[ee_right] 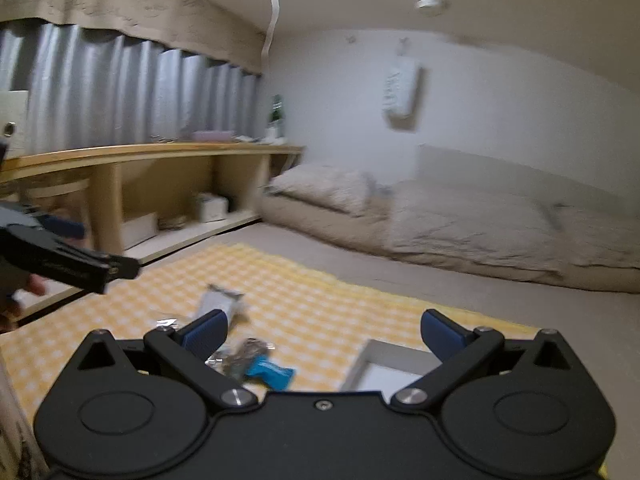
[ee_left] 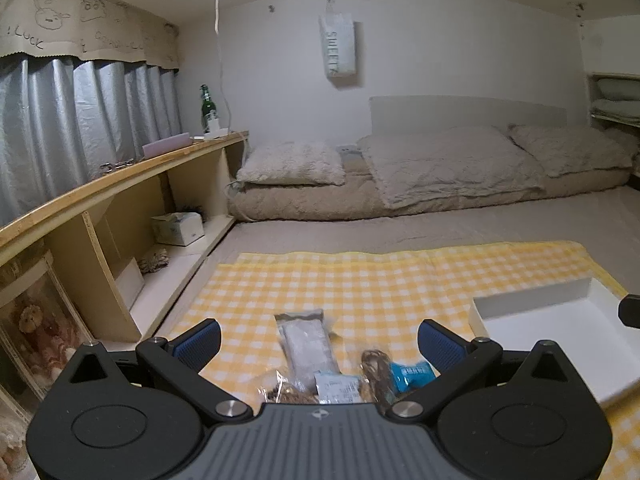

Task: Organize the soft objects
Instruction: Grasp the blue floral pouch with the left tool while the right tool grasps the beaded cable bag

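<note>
the packets [ee_left: 316,360] lie in a loose heap on the near part of the checked cloth [ee_left: 400,280], the white tray [ee_left: 560,320] just right. nothing looks picked yet. left gripper [ee_left: 320,340] and right gripper [ee_right: 324,334] both hover wide open, empty. next: descend onto one packet and close.

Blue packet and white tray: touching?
Apart. The left wrist view shows checked cloth between the blue packet and the white tray.
</note>
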Motion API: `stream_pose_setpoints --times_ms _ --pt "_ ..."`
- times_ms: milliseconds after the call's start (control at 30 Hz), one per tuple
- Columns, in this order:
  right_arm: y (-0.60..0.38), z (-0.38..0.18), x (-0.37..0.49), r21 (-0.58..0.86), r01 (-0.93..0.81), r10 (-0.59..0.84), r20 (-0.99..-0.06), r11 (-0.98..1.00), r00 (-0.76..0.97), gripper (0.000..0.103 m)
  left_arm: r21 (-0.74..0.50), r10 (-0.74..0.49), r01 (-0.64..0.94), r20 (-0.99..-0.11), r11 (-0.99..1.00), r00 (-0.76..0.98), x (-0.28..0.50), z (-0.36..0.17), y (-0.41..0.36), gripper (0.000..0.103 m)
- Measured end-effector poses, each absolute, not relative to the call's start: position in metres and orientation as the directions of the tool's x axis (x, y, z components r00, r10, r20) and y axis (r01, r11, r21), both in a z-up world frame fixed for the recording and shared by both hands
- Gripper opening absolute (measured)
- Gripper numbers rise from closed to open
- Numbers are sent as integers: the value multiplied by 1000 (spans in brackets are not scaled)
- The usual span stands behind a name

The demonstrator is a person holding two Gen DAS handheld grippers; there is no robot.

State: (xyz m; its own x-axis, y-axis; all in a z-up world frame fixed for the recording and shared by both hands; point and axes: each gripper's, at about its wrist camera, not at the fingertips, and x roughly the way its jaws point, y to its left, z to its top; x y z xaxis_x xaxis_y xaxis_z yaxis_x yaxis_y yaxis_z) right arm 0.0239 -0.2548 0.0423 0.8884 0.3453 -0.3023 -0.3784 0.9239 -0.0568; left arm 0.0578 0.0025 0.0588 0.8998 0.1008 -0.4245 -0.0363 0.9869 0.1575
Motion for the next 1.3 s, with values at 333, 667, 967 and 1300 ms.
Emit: stream_pose_setpoints --times_ms 333,667,967,1300 --pt "-242 45 92 -108 -471 403 -376 875 835 103 167 111 -8 -623 986 774 111 -6 15 103" --pt "-229 -14 131 -236 -603 413 -540 763 733 103 63 -19 115 -797 991 603 136 -57 16 103" --pt "-201 -56 146 -170 -811 511 -700 560 499 103 41 -31 130 -862 991 506 152 -83 16 102" --pt "-174 -93 181 -118 -857 447 -813 502 374 92 -12 -71 128 -879 992 472 161 -92 28 88"
